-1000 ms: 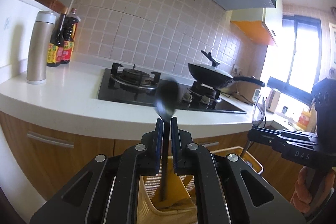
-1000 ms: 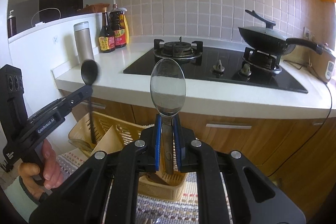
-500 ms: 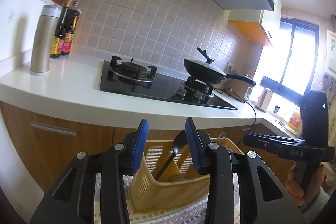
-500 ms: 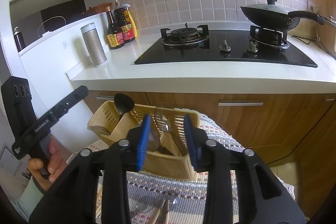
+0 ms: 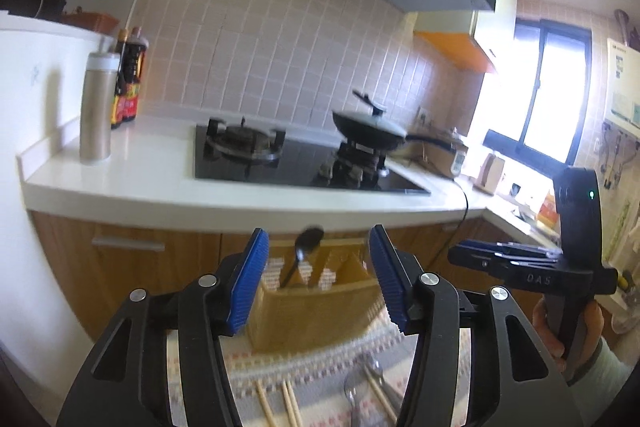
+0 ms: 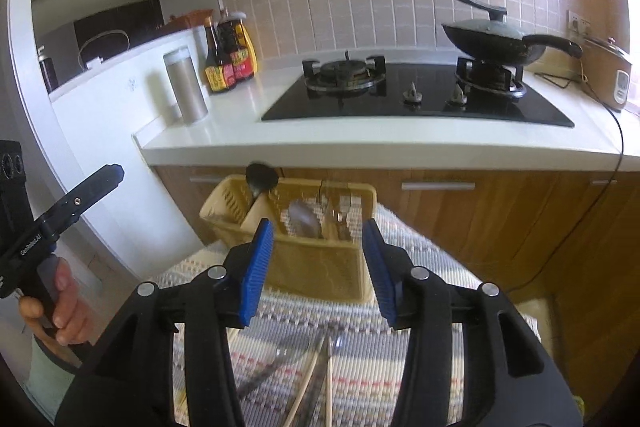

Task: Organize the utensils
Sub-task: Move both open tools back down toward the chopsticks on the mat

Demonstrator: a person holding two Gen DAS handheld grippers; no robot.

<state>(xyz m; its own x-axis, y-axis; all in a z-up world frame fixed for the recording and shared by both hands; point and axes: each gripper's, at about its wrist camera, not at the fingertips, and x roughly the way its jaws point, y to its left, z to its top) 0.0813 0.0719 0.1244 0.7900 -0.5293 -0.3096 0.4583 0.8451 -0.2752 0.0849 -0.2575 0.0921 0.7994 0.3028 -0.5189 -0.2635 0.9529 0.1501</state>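
Observation:
A yellow slotted basket (image 5: pixel 316 311) (image 6: pixel 320 275) stands on a striped woven mat (image 6: pixel 436 259). A black spoon (image 5: pixel 307 242) (image 6: pixel 262 177) leans in its left compartment, head up. A clear spoon (image 6: pixel 304 219) stands in the compartment beside it. My left gripper (image 5: pixel 318 279) (image 6: pixel 109 177) is back from the basket, jaws opening, nothing between the pads. My right gripper (image 6: pixel 318 267) (image 5: pixel 456 253) is also opening and holds nothing. Chopsticks (image 5: pixel 276 403) (image 6: pixel 329 379) and metal spoons (image 5: pixel 362 383) (image 6: pixel 280 359) lie on the mat below the grippers.
Behind the basket are wooden cabinet doors under a white counter (image 6: pixel 360 143). On it are a black gas hob (image 6: pixel 416 99), a lidded wok (image 6: pixel 496 39), a steel flask (image 6: pixel 186 83), sauce bottles (image 6: pixel 228 55) and a rice cooker (image 6: pixel 612 75) with a hanging cable.
Each gripper held a spoon upright over the basket. Both let go, so the spoons now stand in the basket. Both grippers have opened wider and drawn back from it.

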